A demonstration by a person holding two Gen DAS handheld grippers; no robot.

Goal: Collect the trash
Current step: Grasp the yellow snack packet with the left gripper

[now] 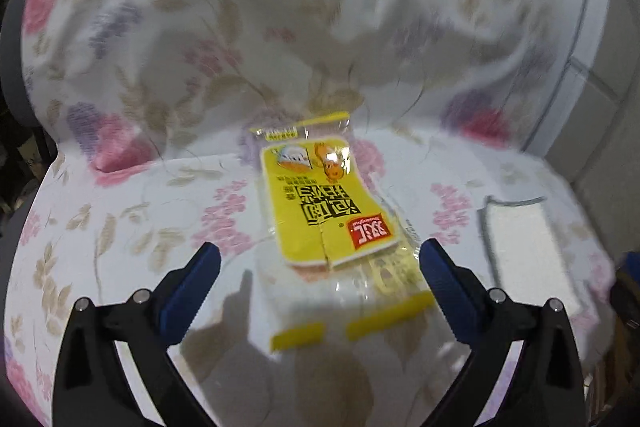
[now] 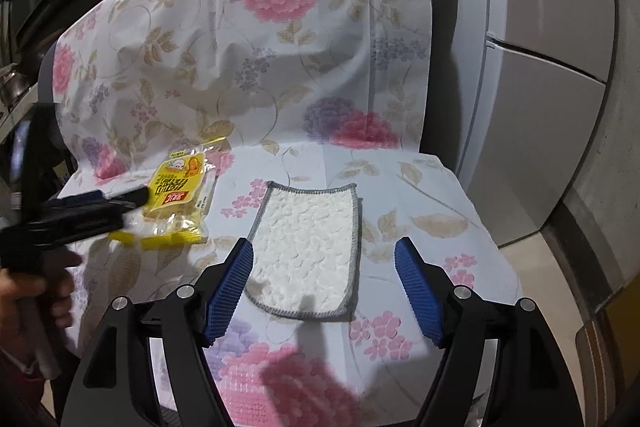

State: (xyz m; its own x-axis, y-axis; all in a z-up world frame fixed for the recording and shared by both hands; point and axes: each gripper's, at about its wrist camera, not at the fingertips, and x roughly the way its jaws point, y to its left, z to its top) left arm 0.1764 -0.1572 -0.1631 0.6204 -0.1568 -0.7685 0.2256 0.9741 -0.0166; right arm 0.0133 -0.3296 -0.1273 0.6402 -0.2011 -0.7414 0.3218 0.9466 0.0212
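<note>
A yellow snack wrapper (image 1: 324, 215) lies flat on the floral-covered chair seat (image 2: 420, 187), toward its left side near the seat back, with its long axis running from the front edge to the back. The left gripper (image 1: 320, 267) hovers just in front of it, jaws spread wide and gripping nothing, the wrapper's near end lying between the tips. A white cloth (image 2: 308, 255) lies at mid-seat beneath the right gripper (image 2: 324, 287), also open and empty. The left hand is plainly nearer the wrapper.
</note>
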